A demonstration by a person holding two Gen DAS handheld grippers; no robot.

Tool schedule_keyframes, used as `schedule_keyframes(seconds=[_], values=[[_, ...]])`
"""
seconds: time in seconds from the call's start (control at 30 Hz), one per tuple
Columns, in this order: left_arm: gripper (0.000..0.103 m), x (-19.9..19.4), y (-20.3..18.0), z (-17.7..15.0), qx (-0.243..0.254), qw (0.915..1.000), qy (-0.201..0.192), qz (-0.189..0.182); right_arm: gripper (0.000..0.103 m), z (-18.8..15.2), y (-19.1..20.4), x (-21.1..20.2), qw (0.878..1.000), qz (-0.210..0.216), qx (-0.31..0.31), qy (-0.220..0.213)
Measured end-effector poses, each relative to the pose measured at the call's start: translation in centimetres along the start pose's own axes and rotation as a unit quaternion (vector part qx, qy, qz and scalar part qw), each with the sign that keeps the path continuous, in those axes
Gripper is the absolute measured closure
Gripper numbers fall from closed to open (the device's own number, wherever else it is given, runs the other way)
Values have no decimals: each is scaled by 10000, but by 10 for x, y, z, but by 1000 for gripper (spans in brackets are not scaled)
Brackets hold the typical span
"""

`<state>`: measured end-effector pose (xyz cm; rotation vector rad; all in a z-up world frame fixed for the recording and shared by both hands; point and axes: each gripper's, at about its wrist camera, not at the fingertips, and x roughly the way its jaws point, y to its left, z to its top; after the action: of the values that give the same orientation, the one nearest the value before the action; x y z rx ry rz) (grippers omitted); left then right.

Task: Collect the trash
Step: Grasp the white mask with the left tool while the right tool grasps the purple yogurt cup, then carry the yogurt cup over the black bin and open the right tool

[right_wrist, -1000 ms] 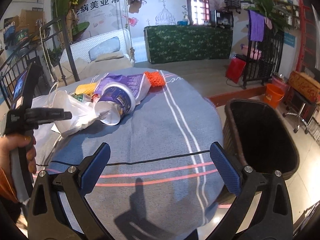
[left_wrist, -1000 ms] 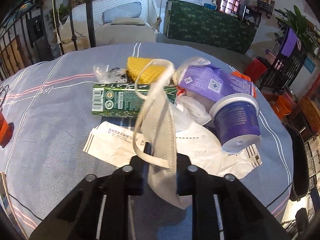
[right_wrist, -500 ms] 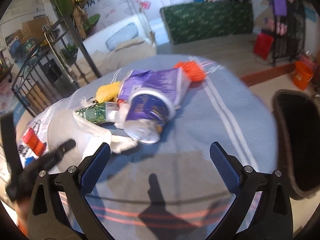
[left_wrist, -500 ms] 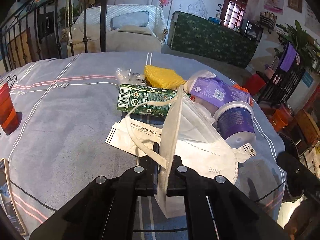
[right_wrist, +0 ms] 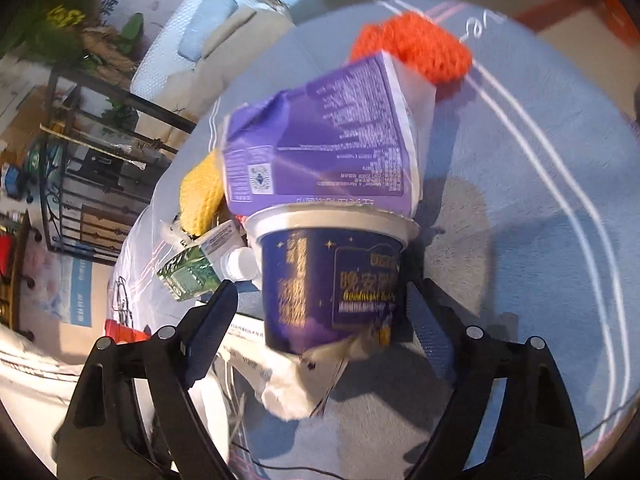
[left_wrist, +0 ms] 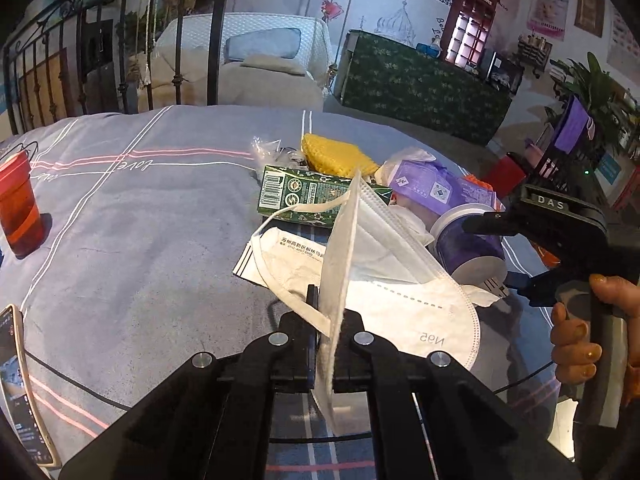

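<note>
The trash lies heaped on the far right of the counter [left_wrist: 120, 240]. A white mask [left_wrist: 384, 280], stamped "N95", is pinched in the left tool [left_wrist: 324, 344], its lower edge hidden behind the fingers. The right tool [right_wrist: 320, 312], marked "DAS", has just been closing, its spread jaws flanking the purple cup [right_wrist: 332, 280]; contact cannot be made out through blur. A barcode is seen on the green carton [left_wrist: 316, 196].
</note>
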<state>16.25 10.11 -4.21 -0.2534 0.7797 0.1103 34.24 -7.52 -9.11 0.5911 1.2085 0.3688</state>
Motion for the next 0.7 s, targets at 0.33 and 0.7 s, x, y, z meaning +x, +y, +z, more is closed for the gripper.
schedule_keyframes(seconds=[0.33,0.7], values=[[99,0,2,-4,7,10000,16,-72,31,2,-1,27,9999,-114,-60,88],[99,-5,0,-8,21,9997,-90,-223,32,-25,-3,-13,9983,145,-368,-426]])
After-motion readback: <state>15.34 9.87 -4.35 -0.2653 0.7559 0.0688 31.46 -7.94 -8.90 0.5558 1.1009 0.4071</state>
